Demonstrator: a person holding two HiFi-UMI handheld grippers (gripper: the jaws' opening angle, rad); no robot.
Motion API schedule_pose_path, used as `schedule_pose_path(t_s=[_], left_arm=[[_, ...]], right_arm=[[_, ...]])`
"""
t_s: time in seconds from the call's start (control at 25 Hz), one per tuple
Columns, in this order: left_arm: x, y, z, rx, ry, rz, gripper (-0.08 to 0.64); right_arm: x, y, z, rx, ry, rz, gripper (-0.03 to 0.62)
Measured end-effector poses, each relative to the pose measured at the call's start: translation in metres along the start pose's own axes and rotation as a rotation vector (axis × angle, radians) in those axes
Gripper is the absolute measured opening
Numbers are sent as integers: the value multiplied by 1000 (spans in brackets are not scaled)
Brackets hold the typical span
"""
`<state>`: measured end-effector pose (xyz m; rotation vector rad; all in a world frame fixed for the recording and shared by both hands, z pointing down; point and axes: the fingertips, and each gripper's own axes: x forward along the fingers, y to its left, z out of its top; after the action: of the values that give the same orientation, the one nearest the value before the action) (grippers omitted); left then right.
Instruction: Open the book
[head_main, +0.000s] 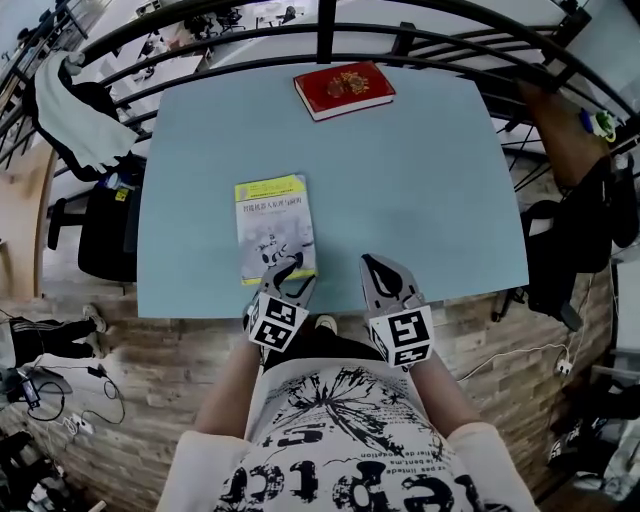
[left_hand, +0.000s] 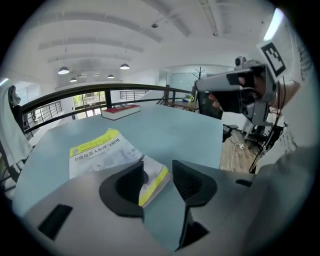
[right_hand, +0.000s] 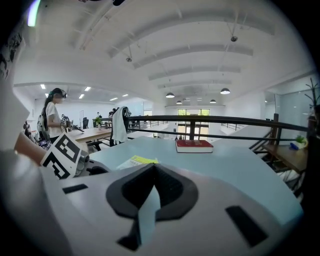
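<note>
A thin book (head_main: 274, 228) with a white and yellow cover lies closed on the light blue table (head_main: 420, 190), near the front edge. My left gripper (head_main: 293, 272) stands open at the book's near right corner. In the left gripper view that corner of the book (left_hand: 100, 150) lies between the spread jaws of the left gripper (left_hand: 157, 180), and the pads do not press on it. My right gripper (head_main: 372, 263) hovers over bare table to the right of the book, with its jaws together and nothing in them. The right gripper (right_hand: 152, 167) looks across the table past the book (right_hand: 136, 161).
A thick red book (head_main: 344, 90) lies at the table's far edge, also seen as the red book (right_hand: 194, 145). A black railing (head_main: 430, 35) curves behind the table. A chair with a white jacket (head_main: 75, 110) stands at the left. A person (right_hand: 52, 117) stands far off.
</note>
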<state>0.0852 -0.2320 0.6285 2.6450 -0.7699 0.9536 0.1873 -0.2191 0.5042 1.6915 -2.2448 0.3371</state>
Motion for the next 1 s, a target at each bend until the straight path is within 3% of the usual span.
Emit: schedule_pose_path(t_s=[0.4, 0.6, 0.8, 1.0], left_arm=[[41, 2, -17, 82, 91, 85, 191], [36, 3, -11, 7, 48, 75, 41], [26, 7, -1, -70, -1, 75, 29], [-6, 19, 20, -91, -76, 86, 25]], right_arm=[[8, -30, -23, 16, 38, 5, 11], [8, -38, -23, 22, 38, -10, 11], [9, -31, -20, 19, 30, 1, 11], [14, -11, -10, 7, 27, 26, 12]])
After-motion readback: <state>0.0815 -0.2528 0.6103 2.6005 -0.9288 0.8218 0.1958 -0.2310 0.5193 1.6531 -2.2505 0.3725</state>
